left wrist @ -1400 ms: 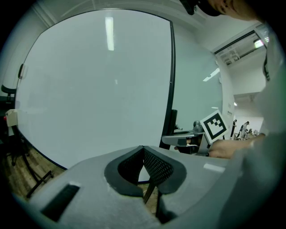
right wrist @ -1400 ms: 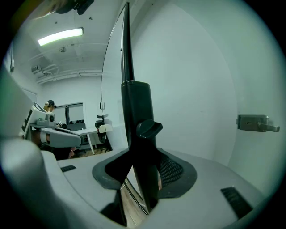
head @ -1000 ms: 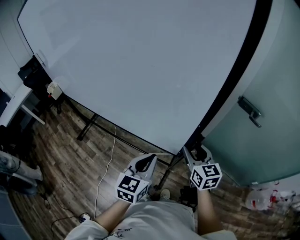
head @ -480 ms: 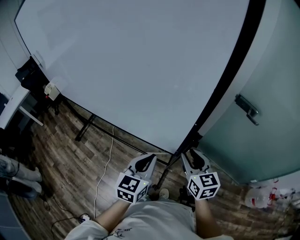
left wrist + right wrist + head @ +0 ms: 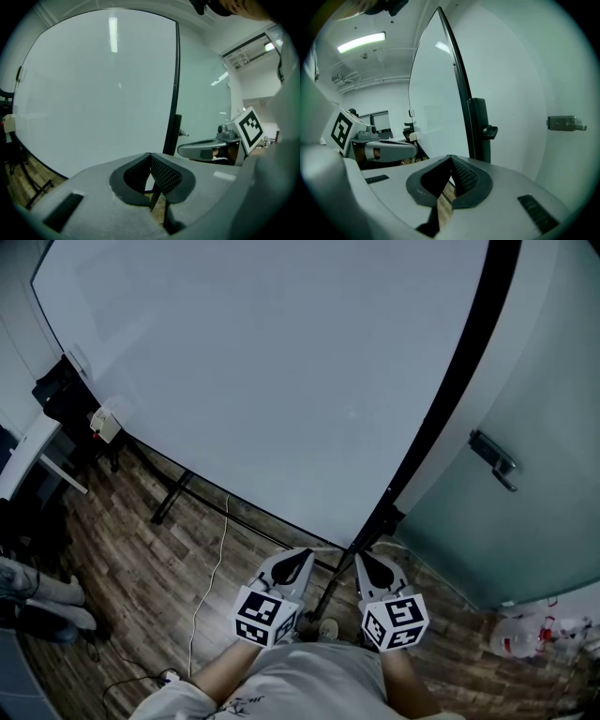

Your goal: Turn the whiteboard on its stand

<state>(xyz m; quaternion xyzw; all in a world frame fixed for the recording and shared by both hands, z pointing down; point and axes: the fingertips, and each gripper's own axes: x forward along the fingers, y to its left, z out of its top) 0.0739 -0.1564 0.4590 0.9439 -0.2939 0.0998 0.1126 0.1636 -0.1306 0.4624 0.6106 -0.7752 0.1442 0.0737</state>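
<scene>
Left gripper (image 5: 304, 555) and right gripper (image 5: 360, 559) sit low in the head view, side by side just before my body. Above them the big whiteboard (image 5: 262, 381) fills most of the picture. It has a black frame and its surface is blank. It hangs on a black stand (image 5: 378, 521), and the right post of this stand is just beyond the tip of my right gripper. Under the board is a dark wooden floor (image 5: 131, 559) with a thin white cable (image 5: 221, 545) lying on it. At the right is a frosted glass door (image 5: 544, 521) with a metal handle (image 5: 494, 462). Both my forearms are bent close to my body, and both grippers point forward to the lower right corner of the board.

In the left gripper view, the board stands in front, pale and wide, with its black edge to the right of my jaws. The jaws are pressed together at the tips and nothing is between them. My other gripper shows at the right, at the same height.

In the right gripper view, I see the board almost from its edge. The stand post with a black knob (image 5: 490, 131) rises just behind my jaws. These jaws are closing, the tips already meet, and they hold nothing. A ceiling lamp (image 5: 361, 42) shines at the upper left.
</scene>
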